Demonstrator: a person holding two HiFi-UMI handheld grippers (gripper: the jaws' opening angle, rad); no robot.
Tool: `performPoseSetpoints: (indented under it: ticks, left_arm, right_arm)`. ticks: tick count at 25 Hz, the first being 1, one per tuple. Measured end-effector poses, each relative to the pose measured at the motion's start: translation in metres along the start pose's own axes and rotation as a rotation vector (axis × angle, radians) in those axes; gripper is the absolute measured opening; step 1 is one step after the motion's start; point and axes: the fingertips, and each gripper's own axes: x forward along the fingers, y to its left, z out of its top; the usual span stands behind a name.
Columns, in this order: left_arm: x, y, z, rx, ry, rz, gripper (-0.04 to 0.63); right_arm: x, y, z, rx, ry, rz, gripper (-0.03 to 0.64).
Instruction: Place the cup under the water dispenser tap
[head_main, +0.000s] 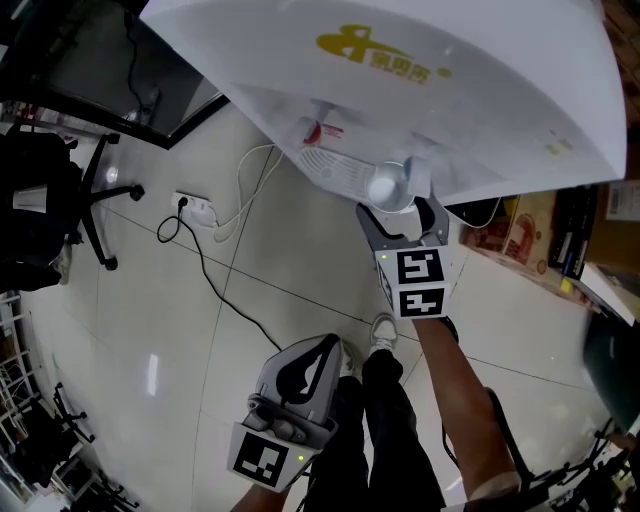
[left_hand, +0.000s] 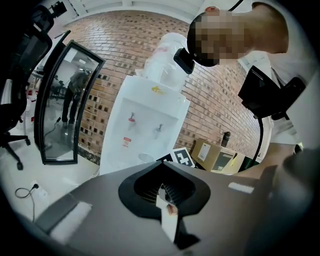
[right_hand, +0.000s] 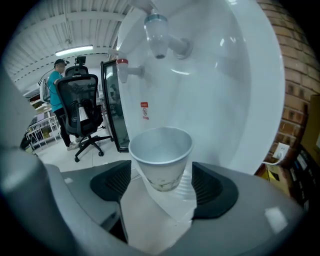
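A white paper cup (right_hand: 161, 159) stands upright on the white water dispenser's (right_hand: 220, 100) ledge, straight below the clear tap (right_hand: 159, 36); a red tap (right_hand: 123, 67) sits further left. My right gripper (right_hand: 161, 176) is open, with the cup between its jaws and a narrow gap on each side. From above, the cup (head_main: 388, 186) shows just beyond the right gripper (head_main: 400, 212), under the dispenser's (head_main: 420, 80) front. My left gripper (head_main: 322, 345) hangs low and back, shut and empty. Its own view looks over the left gripper (left_hand: 162, 169) at the dispenser (left_hand: 145, 125) and cup (left_hand: 145, 157).
A black office chair (head_main: 45, 205) stands at the left, with a power strip and cables (head_main: 197, 211) on the tiled floor. Cardboard boxes (head_main: 520, 232) sit right of the dispenser. A glass door (left_hand: 65, 105) is at its left. Another person (right_hand: 54, 80) stands behind a chair (right_hand: 82, 107).
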Motion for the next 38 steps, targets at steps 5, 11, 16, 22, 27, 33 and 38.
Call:
performPoseSetpoints:
  ticks: [5, 11, 16, 22, 27, 33, 38]
  left_arm:
    - [-0.002, -0.007, 0.005, 0.012, -0.001, -0.027, -0.008]
    - [-0.016, -0.016, 0.028, 0.029, -0.013, -0.033, -0.008]
    - [-0.028, -0.025, 0.051, 0.045, -0.042, -0.046, -0.008]
    - [-0.044, -0.041, 0.084, 0.058, -0.063, -0.068, -0.008]
    - [-0.062, -0.057, 0.123, 0.090, -0.114, -0.092, -0.008]
    - [-0.096, -0.081, 0.170, 0.123, -0.182, -0.113, -0.008]
    - [-0.130, -0.107, 0.194, 0.141, -0.226, -0.140, -0.008]
  right_arm:
    - [-0.021, 0.001, -0.001, 0.012, 0.001, -0.007, 0.376]
    - [-0.075, 0.023, 0.011, 0.021, 0.005, 0.010, 0.376]
    - [-0.119, 0.044, 0.041, 0.029, -0.032, 0.031, 0.374]
    - [-0.185, 0.071, 0.091, 0.035, -0.119, 0.052, 0.291]
    - [-0.242, 0.098, 0.131, 0.019, -0.168, 0.076, 0.209]
    - [-0.308, 0.126, 0.171, -0.018, -0.235, 0.091, 0.108]
    - [-0.357, 0.153, 0.209, -0.066, -0.312, 0.114, 0.059]
